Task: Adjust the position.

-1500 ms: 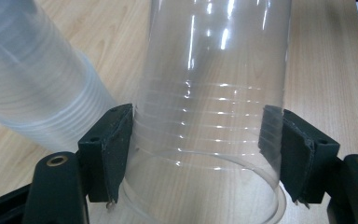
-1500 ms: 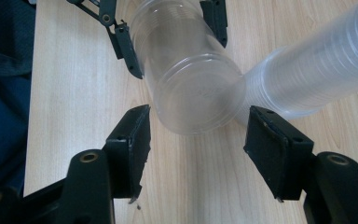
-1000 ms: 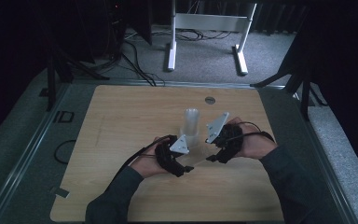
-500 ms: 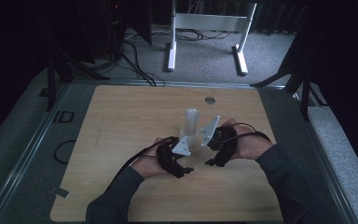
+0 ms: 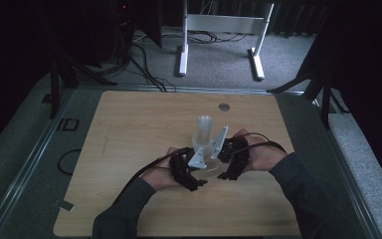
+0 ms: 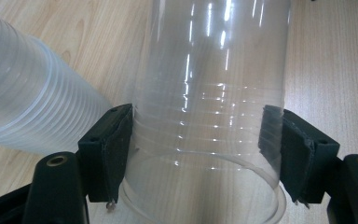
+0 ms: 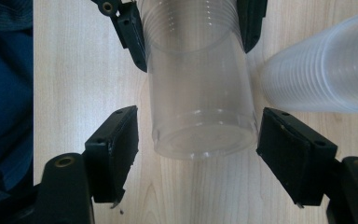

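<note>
The right gripper (image 7: 198,140) has just been opening: its jaws now stand clear on either side of the base of a clear cup (image 7: 200,102), with a gap at each pad, so it has let go. The cup lies between the jaws without being pressed. The left gripper (image 6: 196,144) is clenched on that same cup (image 6: 209,93) near its rim, both pads against the wall; in the right gripper view its jaws show at the top, on the cup's far end. Judged from this, the cup has been pulled free of the stack and passed wholly to the left hand, and the right hand is free for its next reach.

The stack of cups (image 5: 203,133) stands on the tabletop (image 5: 129,129) just behind the two grippers; in the gripper views it shows beside the held cup (image 6: 32,107), close but apart.

Against the high view a second ago, the right gripper (image 5: 227,162) sat farther out to the right and has come in closer to the left gripper (image 5: 191,172). The left hand and the stack are where they were.
</note>
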Tool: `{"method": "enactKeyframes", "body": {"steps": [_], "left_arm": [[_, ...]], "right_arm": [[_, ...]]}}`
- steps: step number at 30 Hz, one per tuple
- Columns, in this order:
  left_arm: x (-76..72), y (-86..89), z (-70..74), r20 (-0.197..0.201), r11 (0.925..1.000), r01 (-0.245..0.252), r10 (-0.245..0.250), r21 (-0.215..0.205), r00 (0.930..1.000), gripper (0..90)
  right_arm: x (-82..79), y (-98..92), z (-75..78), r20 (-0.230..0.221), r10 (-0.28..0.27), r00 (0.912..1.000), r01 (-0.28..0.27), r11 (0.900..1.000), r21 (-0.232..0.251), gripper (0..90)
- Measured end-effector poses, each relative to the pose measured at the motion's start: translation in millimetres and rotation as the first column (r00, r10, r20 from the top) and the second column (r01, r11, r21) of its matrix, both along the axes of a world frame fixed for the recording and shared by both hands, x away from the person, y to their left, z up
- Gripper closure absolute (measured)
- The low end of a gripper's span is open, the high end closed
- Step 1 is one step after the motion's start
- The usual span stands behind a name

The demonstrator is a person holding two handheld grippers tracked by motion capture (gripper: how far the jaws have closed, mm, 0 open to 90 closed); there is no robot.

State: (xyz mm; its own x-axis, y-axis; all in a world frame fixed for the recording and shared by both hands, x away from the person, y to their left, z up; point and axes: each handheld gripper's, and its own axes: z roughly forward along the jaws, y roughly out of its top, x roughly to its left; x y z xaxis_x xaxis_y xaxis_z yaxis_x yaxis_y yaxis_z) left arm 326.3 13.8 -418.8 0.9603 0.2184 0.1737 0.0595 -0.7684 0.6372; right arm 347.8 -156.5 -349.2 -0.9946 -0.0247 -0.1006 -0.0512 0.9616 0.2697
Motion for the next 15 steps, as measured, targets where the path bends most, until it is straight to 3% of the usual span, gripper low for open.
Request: {"method": "enactKeyframes", "body": {"steps": [3,15], "left_arm": [[-0.1,-0.9,0.2,0.005,0.9999,0.003,-0.003,0.013,1.0000,27.6],[-1.3,-2.5,1.5,0.009,1.0000,0.005,-0.005,0.001,0.9999,27.5]], "right_arm": [[0.9,1.5,-1.9,-0.003,0.008,1.0000,-0.008,1.000,-0.001,28.7],[1.1,5.6,-7.0,-0.002,0.006,1.0000,-0.006,1.000,-0.009,32.7]]}}
